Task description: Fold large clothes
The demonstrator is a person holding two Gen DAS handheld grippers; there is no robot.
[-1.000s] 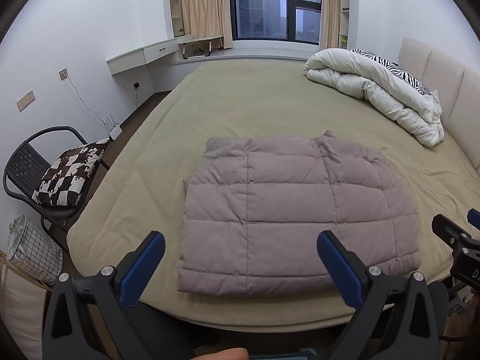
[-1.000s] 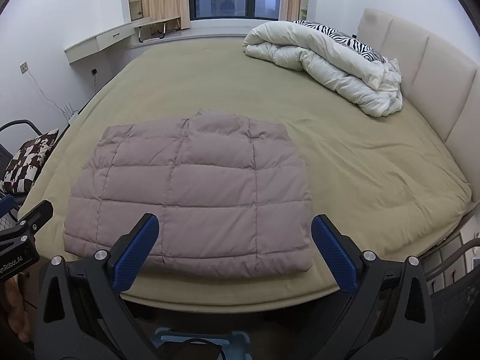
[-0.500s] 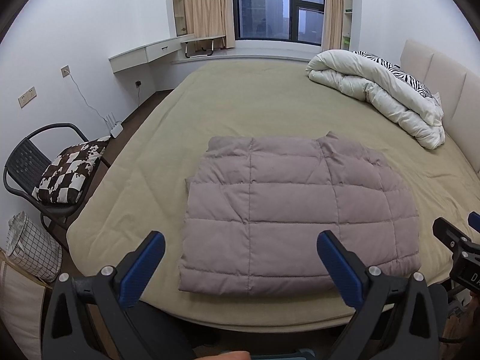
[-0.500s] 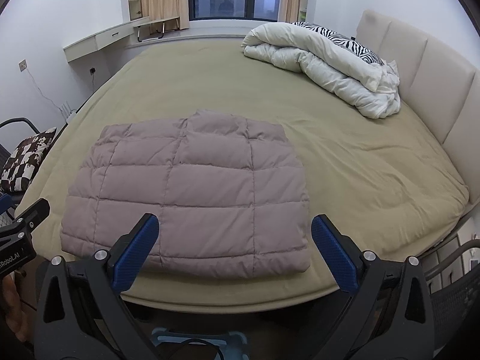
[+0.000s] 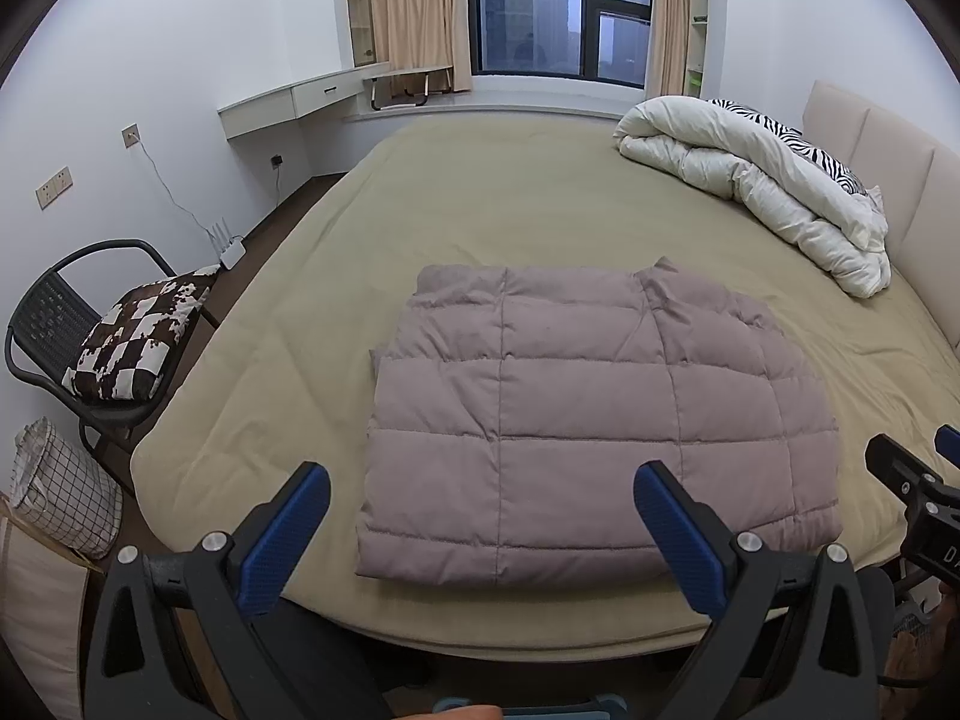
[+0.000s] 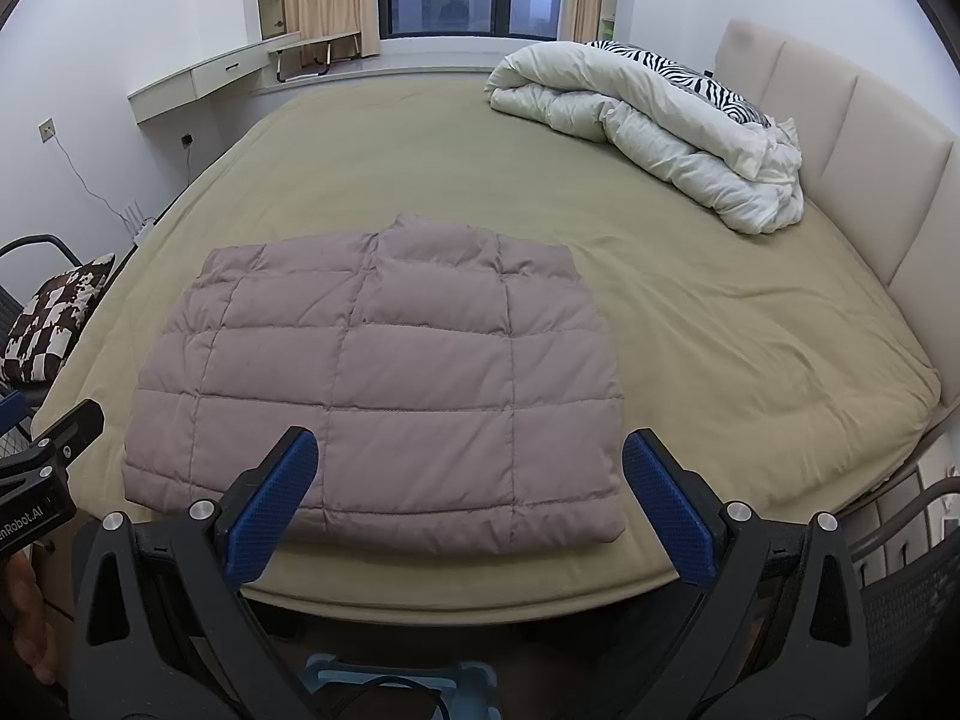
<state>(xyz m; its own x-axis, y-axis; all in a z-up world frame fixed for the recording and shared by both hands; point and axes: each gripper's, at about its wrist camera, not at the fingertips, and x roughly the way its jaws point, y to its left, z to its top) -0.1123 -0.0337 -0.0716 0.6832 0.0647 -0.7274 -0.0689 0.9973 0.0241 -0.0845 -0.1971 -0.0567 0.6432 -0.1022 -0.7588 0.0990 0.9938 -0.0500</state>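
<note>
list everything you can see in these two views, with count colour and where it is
puffer jacket: 1, mauve grey, folded flat near the bed's front edge
bed: 1, olive cover, fills the middle of the room
headboard: 1, beige padded, right side
duvet: 1, white, bundled by the headboard
zebra pillow: 1, black and white, behind the duvet
chair: 1, black, left of the bed
cushion: 1, brown and white check, on the chair
basket: 1, white grid, on the floor by the chair
curtains: 2, beige, flanking the window
left gripper: 1, black with blue pads, open, empty
right gripper: 1, same, open, empty
</note>
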